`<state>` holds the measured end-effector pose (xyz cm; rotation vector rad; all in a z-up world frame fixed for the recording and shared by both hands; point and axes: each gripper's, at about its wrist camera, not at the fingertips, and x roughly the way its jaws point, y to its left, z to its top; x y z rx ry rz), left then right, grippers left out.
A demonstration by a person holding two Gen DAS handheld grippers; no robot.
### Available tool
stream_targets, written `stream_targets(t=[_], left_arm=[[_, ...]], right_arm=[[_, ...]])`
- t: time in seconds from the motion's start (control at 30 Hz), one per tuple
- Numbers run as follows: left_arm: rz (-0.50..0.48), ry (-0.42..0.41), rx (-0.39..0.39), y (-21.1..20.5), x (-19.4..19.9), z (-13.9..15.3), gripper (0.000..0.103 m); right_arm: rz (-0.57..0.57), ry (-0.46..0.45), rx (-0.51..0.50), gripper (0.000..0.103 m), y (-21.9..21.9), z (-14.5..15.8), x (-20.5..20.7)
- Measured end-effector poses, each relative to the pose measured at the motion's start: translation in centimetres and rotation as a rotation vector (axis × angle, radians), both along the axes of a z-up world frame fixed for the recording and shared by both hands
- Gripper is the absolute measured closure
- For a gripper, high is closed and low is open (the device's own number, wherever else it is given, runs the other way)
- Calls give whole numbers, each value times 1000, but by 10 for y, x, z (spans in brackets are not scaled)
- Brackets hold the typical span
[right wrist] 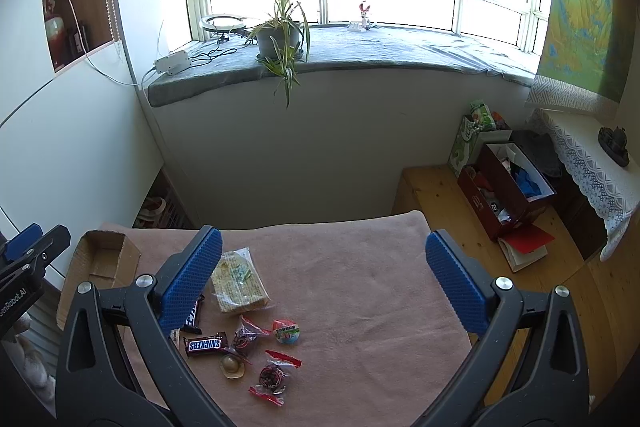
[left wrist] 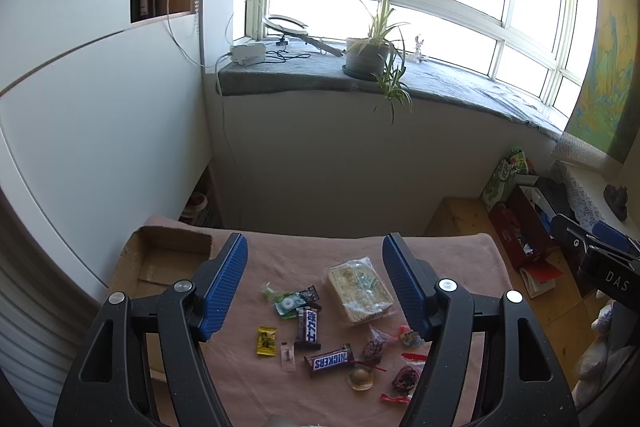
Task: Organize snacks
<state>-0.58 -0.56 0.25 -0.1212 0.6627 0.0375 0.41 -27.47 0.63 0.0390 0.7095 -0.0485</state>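
Note:
Several snacks lie loose on a pink cloth-covered table (left wrist: 352,247): a clear pack of crackers (left wrist: 359,290), a Snickers bar (left wrist: 329,361), a second Snickers bar with Chinese lettering (left wrist: 309,328), a yellow candy (left wrist: 266,341), a green-wrapped mint (left wrist: 286,303) and small wrapped sweets (left wrist: 405,375). An open, empty cardboard box (left wrist: 160,263) stands at the table's far left corner. My left gripper (left wrist: 316,287) is open and empty above the snacks. My right gripper (right wrist: 320,283) is open and empty above the table (right wrist: 360,267), with the crackers (right wrist: 238,281) and Snickers bar (right wrist: 206,344) by its left finger.
A windowsill with a potted plant (left wrist: 370,53) runs behind the table. Red boxes (right wrist: 504,187) and a book sit on the wooden floor to the right. A white wall panel lies to the left. The other gripper (left wrist: 596,255) shows at the right edge.

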Motion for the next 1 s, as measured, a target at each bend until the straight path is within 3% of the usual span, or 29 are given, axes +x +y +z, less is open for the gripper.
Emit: stream_targets(t=[1.0], left_arm=[[-4, 43, -11, 0, 5, -11, 33]], right_arm=[[1, 47, 5, 0, 1, -16, 9]])
